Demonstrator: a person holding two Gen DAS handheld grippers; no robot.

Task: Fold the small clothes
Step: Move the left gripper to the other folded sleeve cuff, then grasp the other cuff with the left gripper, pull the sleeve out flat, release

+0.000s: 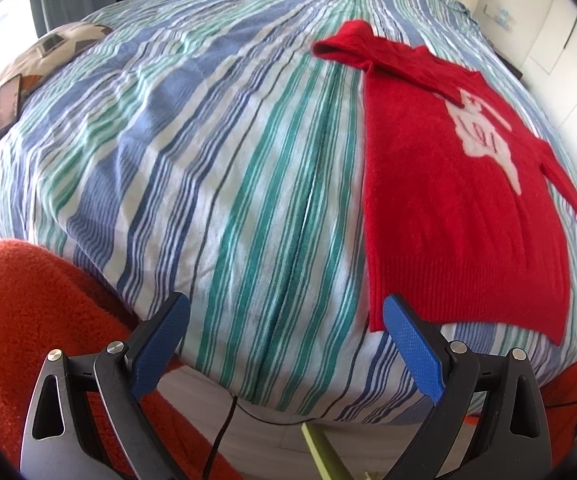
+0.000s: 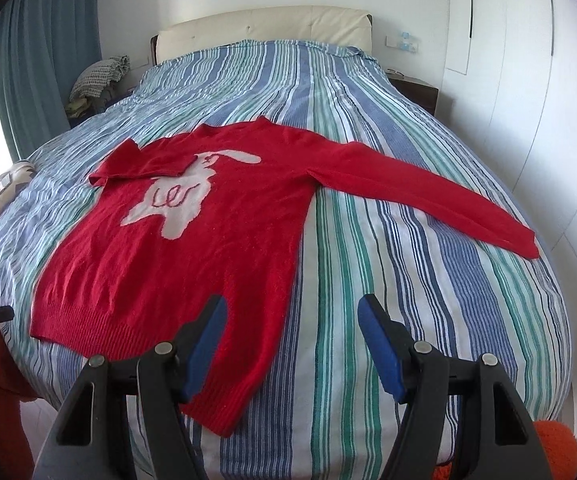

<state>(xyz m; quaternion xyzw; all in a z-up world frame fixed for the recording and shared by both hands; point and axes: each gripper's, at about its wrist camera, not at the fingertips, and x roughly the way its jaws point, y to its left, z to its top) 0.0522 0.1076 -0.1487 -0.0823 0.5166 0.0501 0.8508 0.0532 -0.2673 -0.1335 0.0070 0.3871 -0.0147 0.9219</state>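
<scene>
Your red sweater [image 2: 192,248] lies flat, front up, on the striped bedspread [image 2: 388,280], hem toward you and neck toward the headboard [image 2: 264,26] at 12 o'clock. One sleeve [image 2: 140,164] is already folded across the chest, its cuff resting on the white rabbit design [image 2: 184,196]; the other sleeve [image 2: 428,196] stretches out flat toward 2 o'clock in the right wrist view, its cuff near the bed's edge. Your right gripper [image 2: 292,344] hangs above the hem corner with its jaws apart and nothing between them; your left gripper [image 1: 284,344] is likewise spread wide and empty, low near the foot of the bed, with the sweater's hem at about 1 o'clock from it. The step in hand looks like bringing that outstretched sleeve in. Reach the right gripper out toward 2 o'clock and take the sleeve close to the cuff, pinching the knit only and not the bedspread beneath. Lift just enough to clear the bed, then carry it across toward 10 o'clock so it lies over the chest, mirroring the folded one. The knit looks soft and stretchy, so pull gently or the body may drag out of square. If it creeps, press the left gripper on the hem.
</scene>
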